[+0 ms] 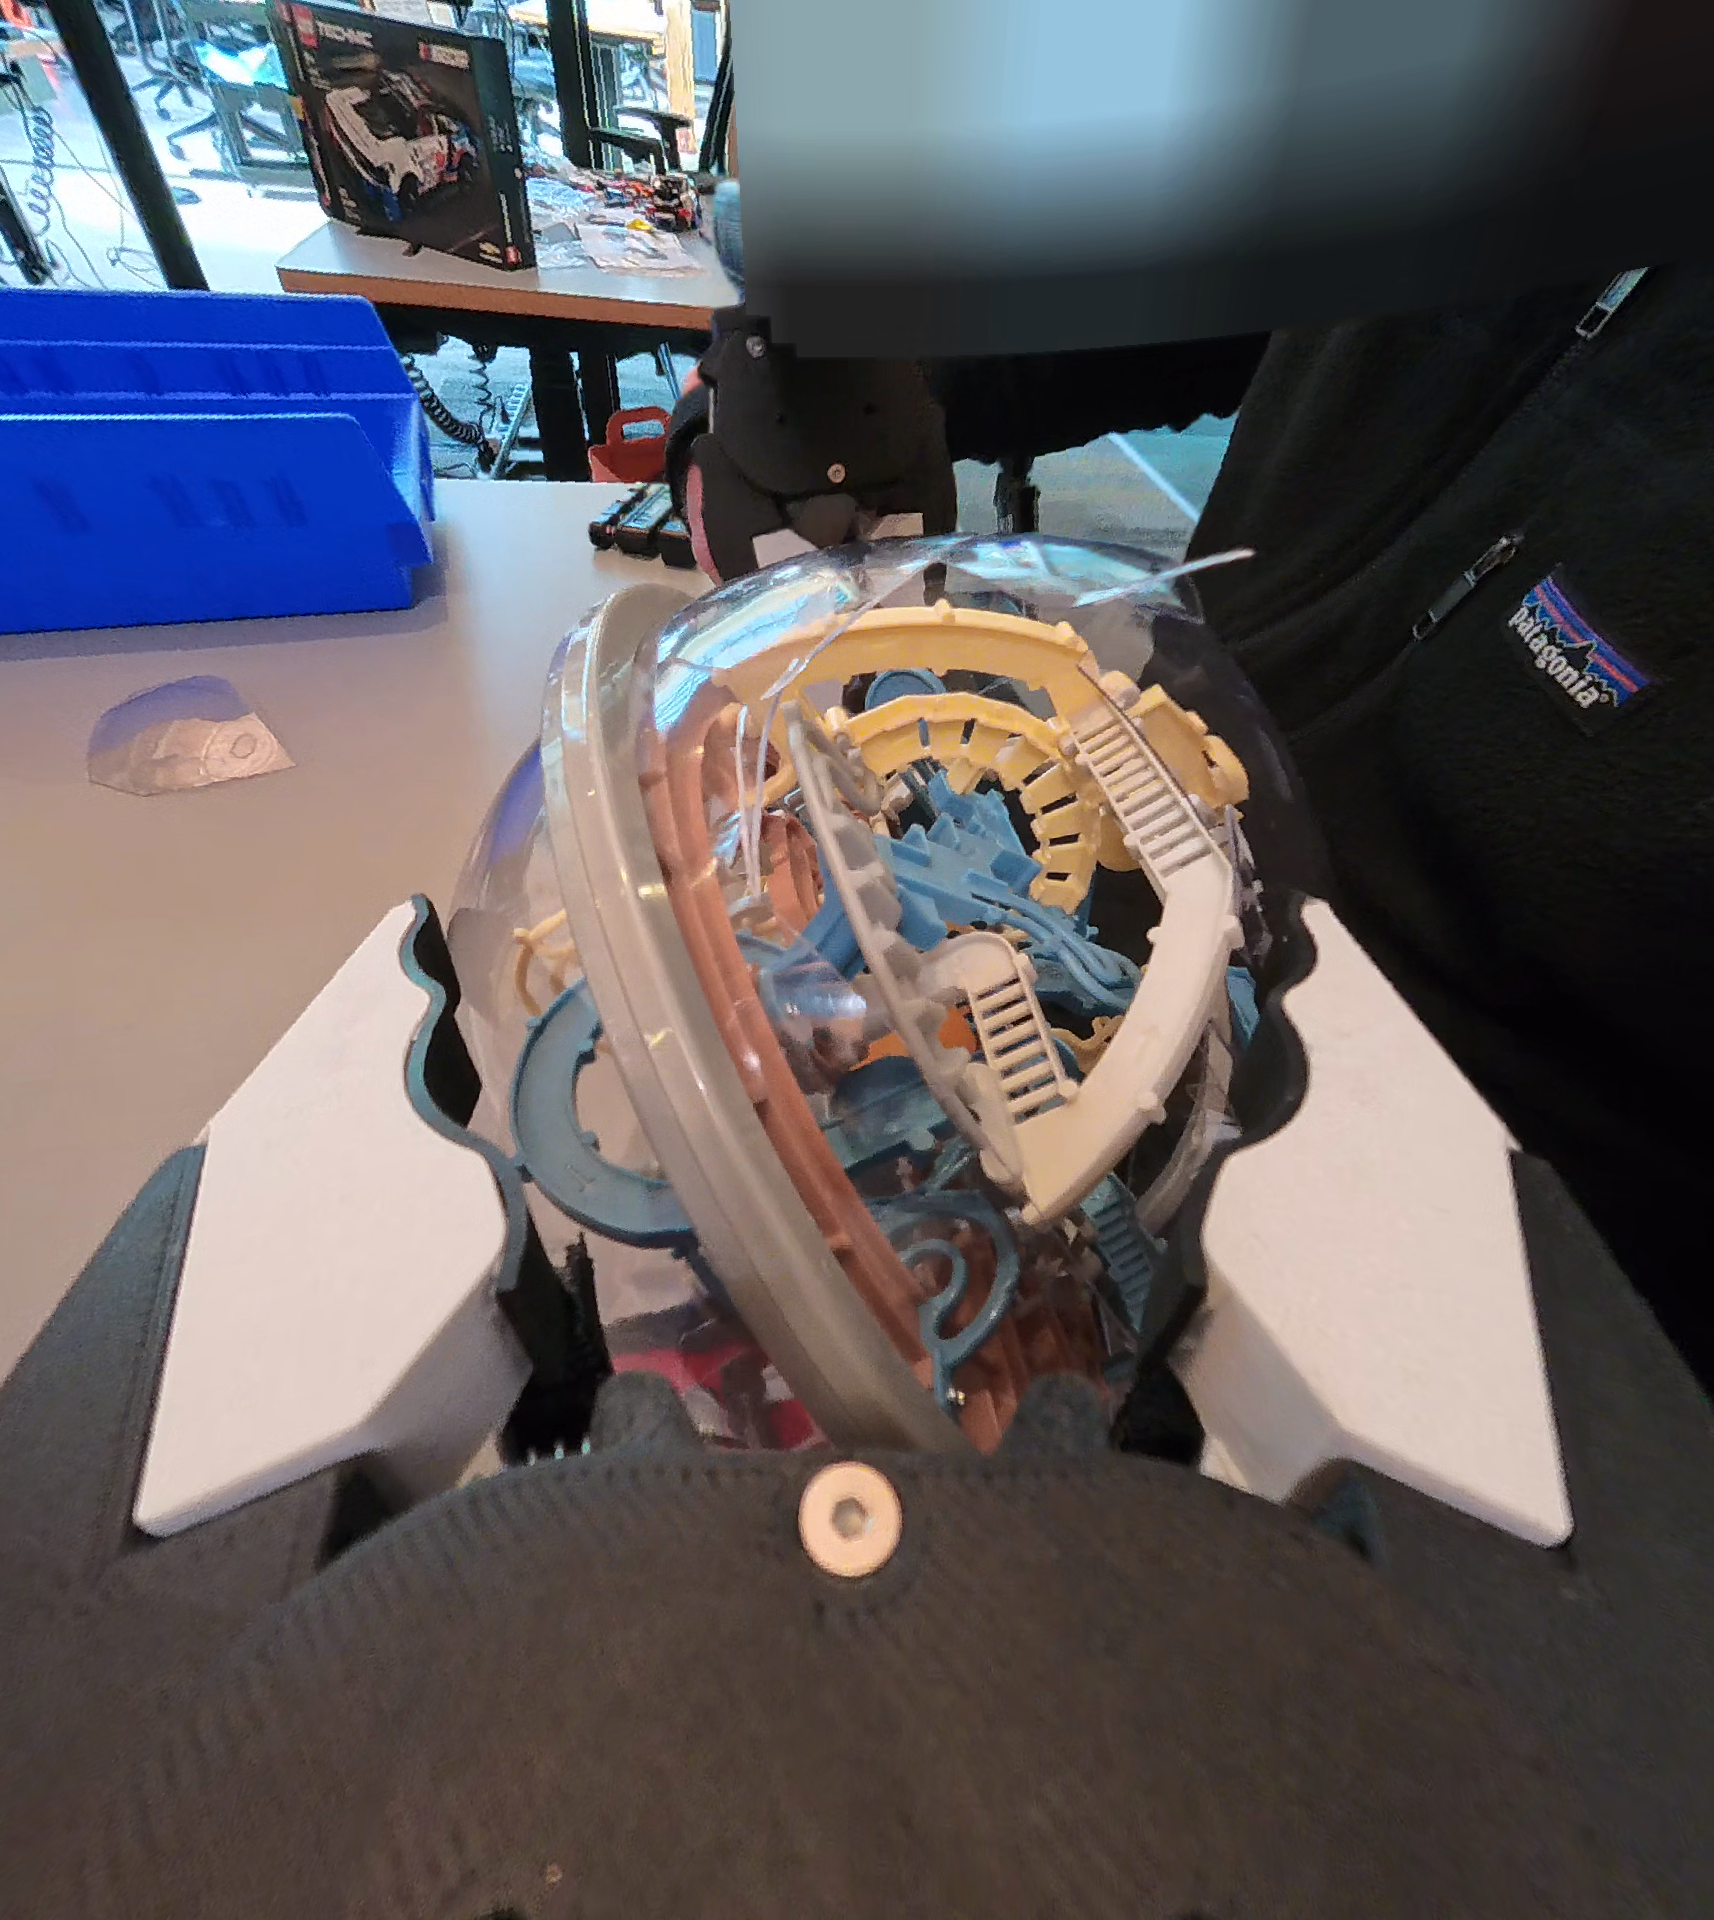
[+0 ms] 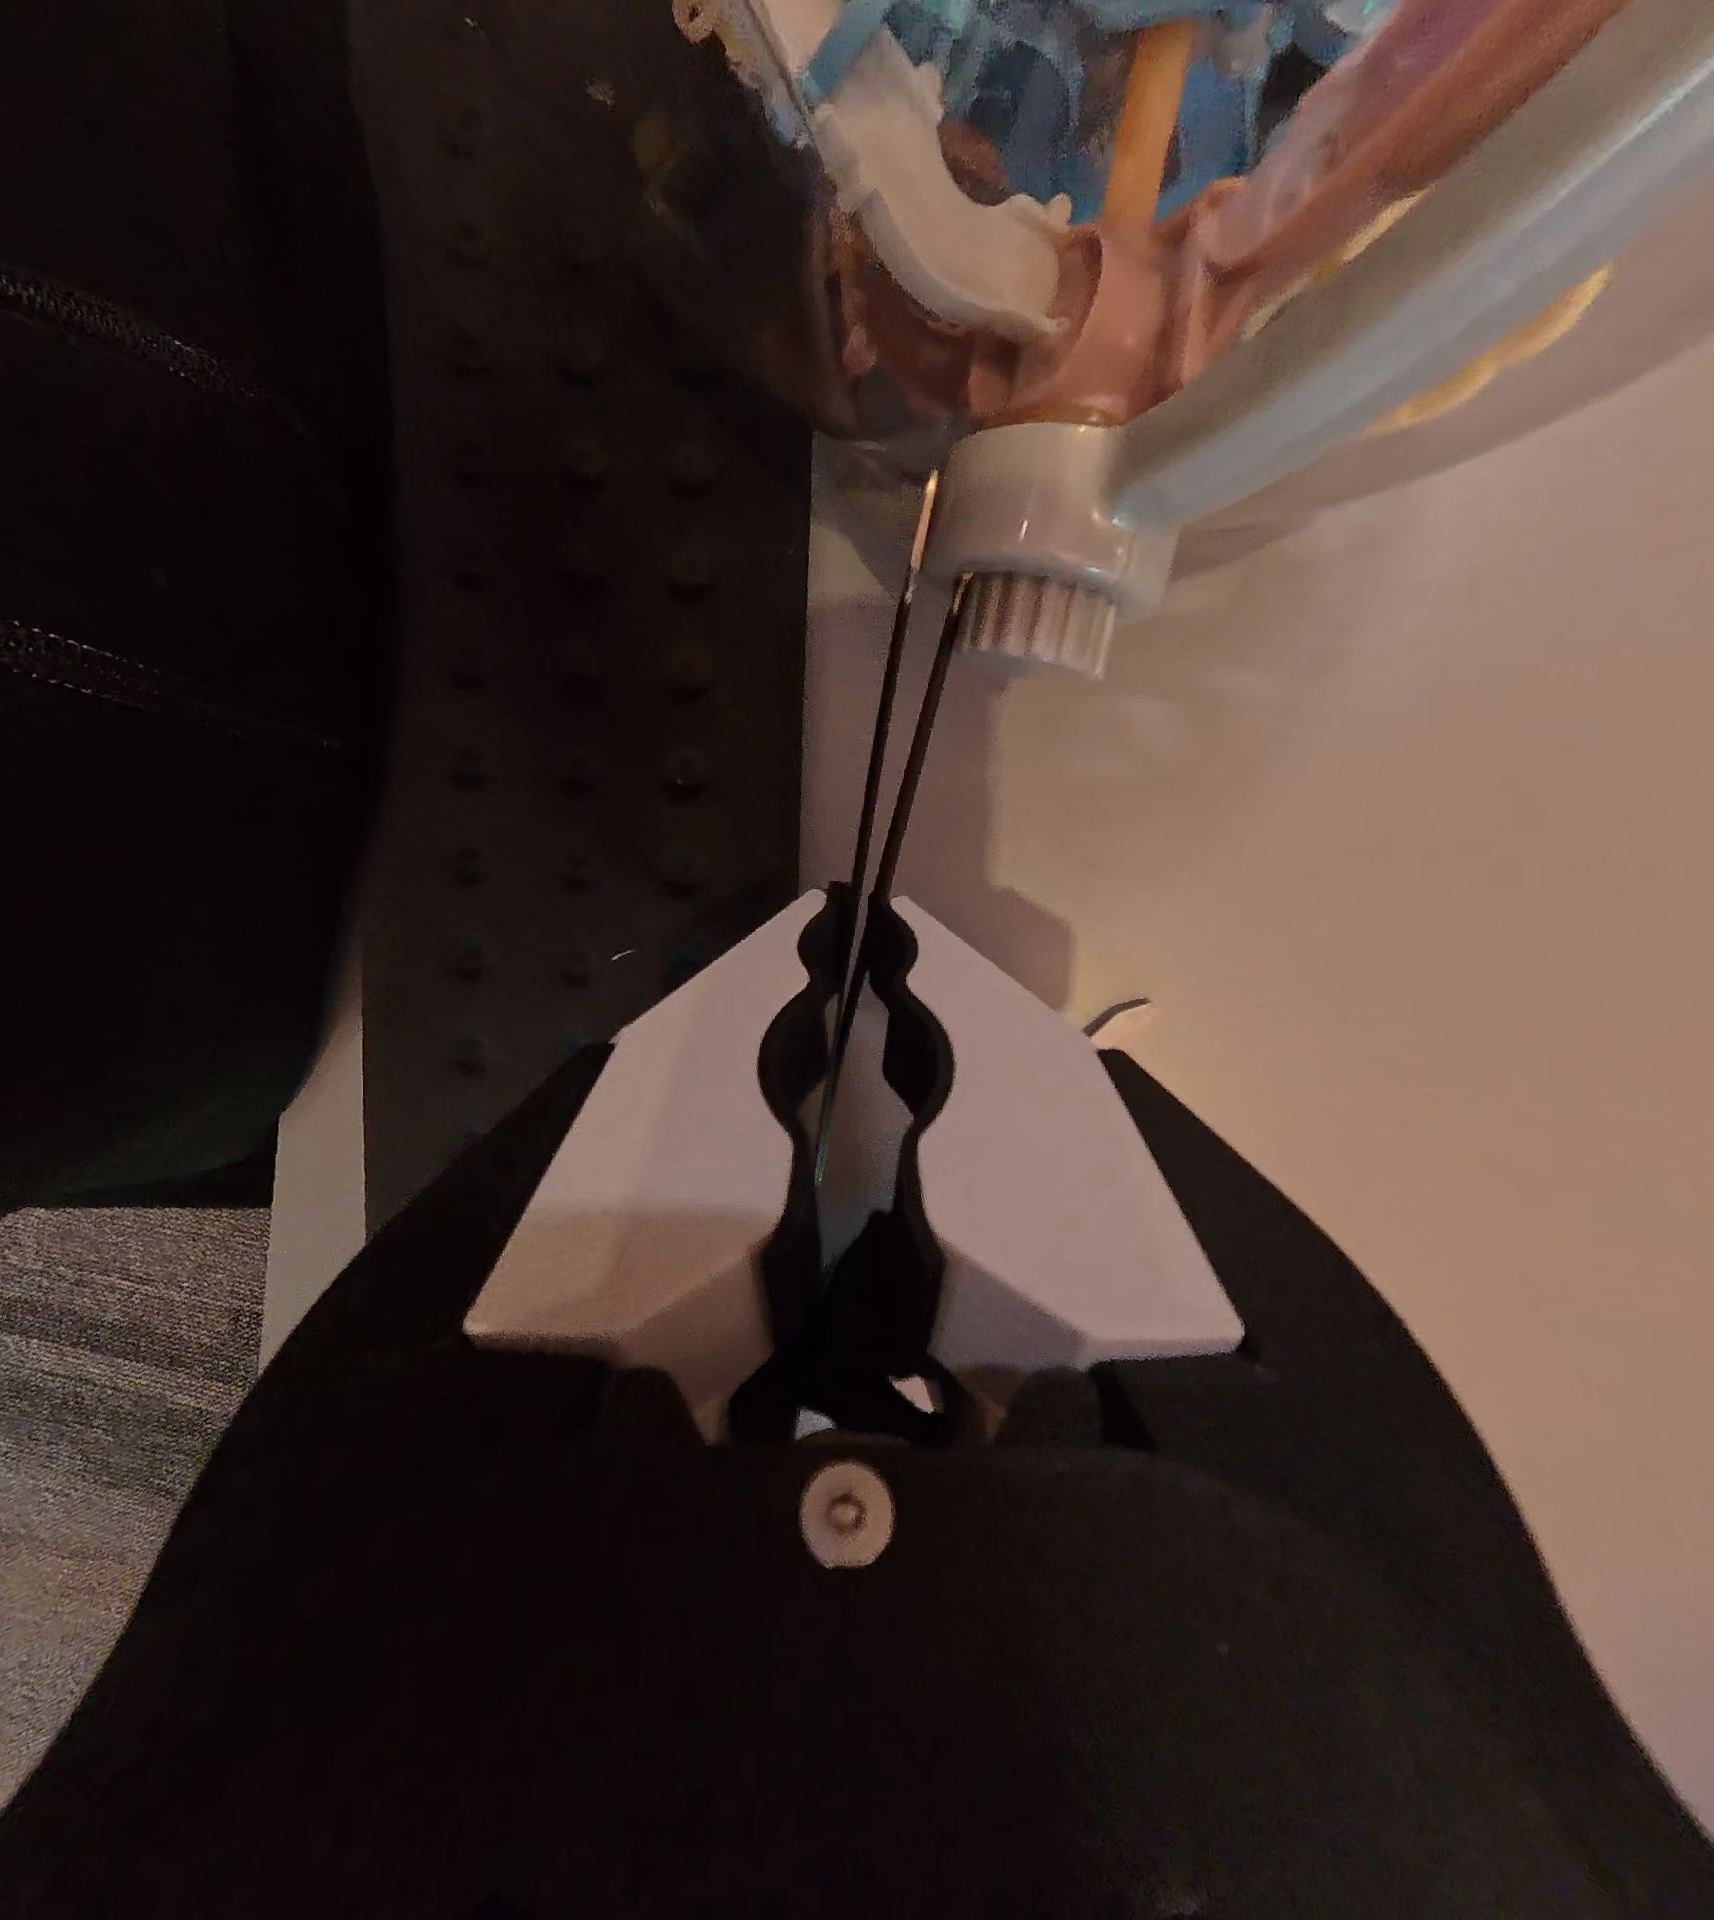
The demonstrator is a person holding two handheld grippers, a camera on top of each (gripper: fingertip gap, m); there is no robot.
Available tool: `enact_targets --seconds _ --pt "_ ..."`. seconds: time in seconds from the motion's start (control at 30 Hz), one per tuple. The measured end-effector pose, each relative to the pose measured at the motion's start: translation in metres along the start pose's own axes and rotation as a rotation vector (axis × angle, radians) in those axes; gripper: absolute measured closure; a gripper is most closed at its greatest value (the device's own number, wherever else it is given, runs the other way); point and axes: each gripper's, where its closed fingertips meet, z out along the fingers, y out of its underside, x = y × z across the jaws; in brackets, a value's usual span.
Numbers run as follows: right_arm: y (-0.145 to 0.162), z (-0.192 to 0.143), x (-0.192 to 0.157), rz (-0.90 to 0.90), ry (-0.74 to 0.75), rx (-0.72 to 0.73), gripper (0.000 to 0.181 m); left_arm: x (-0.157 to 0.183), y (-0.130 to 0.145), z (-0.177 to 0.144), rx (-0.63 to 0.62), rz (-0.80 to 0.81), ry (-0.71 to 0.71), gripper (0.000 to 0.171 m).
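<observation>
My left gripper is shut on a clear plastic maze ball, its white fingers pressed on either side. The ball has a grey seam ring and yellow, blue, white and brown tracks inside, and its clear shell looks cracked near the top. My right gripper is shut on thin black tweezers. The tweezer tips reach a white ribbed knob on the ball's rim. The right gripper also shows in the left wrist view, behind the ball.
Blue plastic bins stand at the back left of the pale table. A clear plastic piece lies on the table. A person in a black fleece is close on the right. A dark studded panel stands left of the tweezers. Tip to tip, the grippers are about 20 centimeters apart. The right tips stand about 30 centimeters off the clear plastic piece.
</observation>
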Motion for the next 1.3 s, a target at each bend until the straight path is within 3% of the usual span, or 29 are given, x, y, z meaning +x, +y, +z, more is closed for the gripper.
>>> enact_targets --seconds 0.17,0.3,0.5,0.63,0.87,1.3 --pt "-0.002 -0.003 0.004 -0.026 -0.008 0.003 0.181 -0.006 0.0 -0.003 0.032 -0.045 0.026 0.026" --pt "-0.004 -0.006 -0.004 0.091 -0.074 0.045 0.181 -0.001 0.0 -0.001 0.027 -0.027 0.019 0.025" --pt "0.009 0.002 -0.009 0.216 -0.014 -0.01 0.181 0.015 -0.006 0.013 -0.081 0.071 -0.057 0.025" --pt "0.014 0.016 -0.011 0.225 0.028 -0.048 0.181 0.028 -0.007 0.023 -0.232 0.165 -0.105 0.026" --pt "0.004 0.035 -0.013 0.252 0.084 -0.023 0.181 0.036 -0.005 0.025 -0.427 0.174 -0.091 0.026" --pt "0.003 0.044 -0.006 0.258 0.083 0.103 0.181 0.026 -0.003 0.035 -0.449 0.115 -0.103 0.028"
